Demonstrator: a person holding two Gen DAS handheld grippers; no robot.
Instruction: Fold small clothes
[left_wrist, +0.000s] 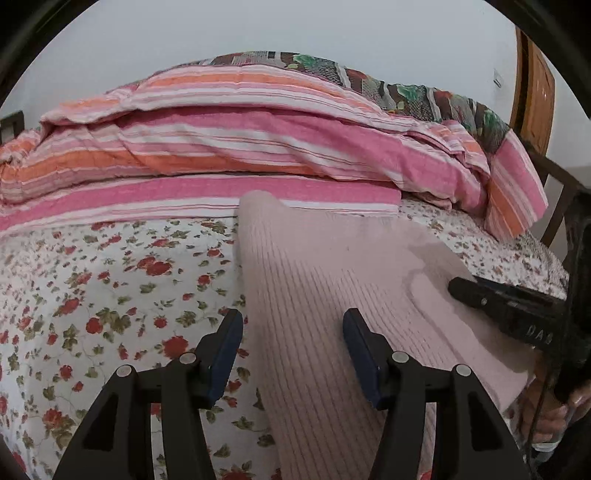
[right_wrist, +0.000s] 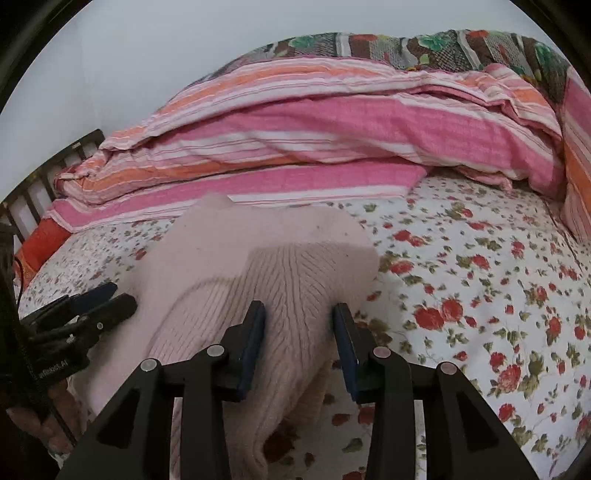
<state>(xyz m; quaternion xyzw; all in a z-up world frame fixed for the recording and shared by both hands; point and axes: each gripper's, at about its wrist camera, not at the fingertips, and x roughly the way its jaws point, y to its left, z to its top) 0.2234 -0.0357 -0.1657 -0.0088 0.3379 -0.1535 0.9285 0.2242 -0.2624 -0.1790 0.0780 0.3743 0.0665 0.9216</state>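
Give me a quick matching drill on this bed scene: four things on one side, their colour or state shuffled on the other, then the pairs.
Things:
1. ribbed knit garment
2. bed sheet
3. folded quilt
4. left tool

Colour or state:
A. pink, orange and white stripes, piled at the back of the bed
B. open, over the near left edge of the knit
C. pale pink, lying on the sheet between both tools
D. white with red flowers and green leaves

Pairs: 1-C, 2-D, 3-A, 4-B
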